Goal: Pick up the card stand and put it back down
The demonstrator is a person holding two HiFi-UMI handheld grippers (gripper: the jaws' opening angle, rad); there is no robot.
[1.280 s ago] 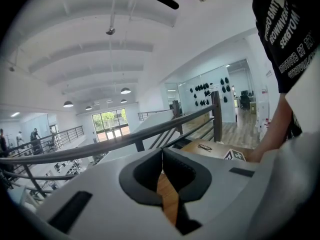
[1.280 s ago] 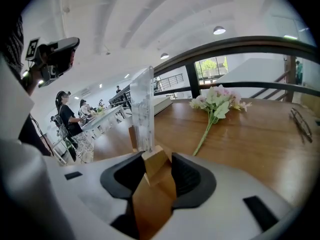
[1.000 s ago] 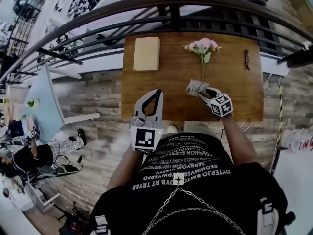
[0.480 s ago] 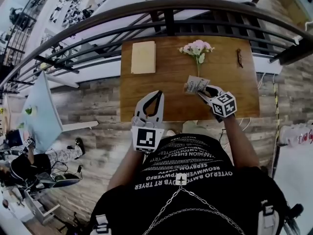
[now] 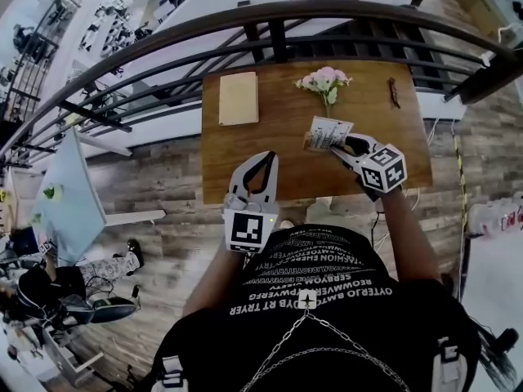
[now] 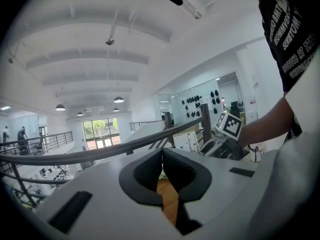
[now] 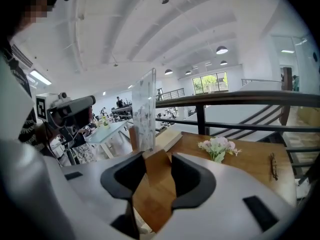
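The card stand (image 5: 328, 133) is a clear panel with a printed card on a small wooden base. It hangs above the wooden table (image 5: 278, 158), tilted, with my right gripper (image 5: 347, 147) shut on the base. In the right gripper view the wooden base (image 7: 157, 168) sits clamped between the dark jaws and the clear panel (image 7: 146, 109) rises above them. My left gripper (image 5: 265, 158) hovers over the table's near edge with its fingertips touching and nothing in it. In the left gripper view the left gripper (image 6: 161, 155) shows its pads meeting.
A pale book (image 5: 239, 99) lies at the table's far left. A bunch of pink flowers (image 5: 324, 80) lies at the far middle, just beyond the stand. A small dark object (image 5: 394, 92) sits at the far right. A dark railing (image 5: 270, 15) runs behind the table.
My right gripper has lifted the card stand up off the table. The left gripper has drifted slightly forward over the table edge, still shut.
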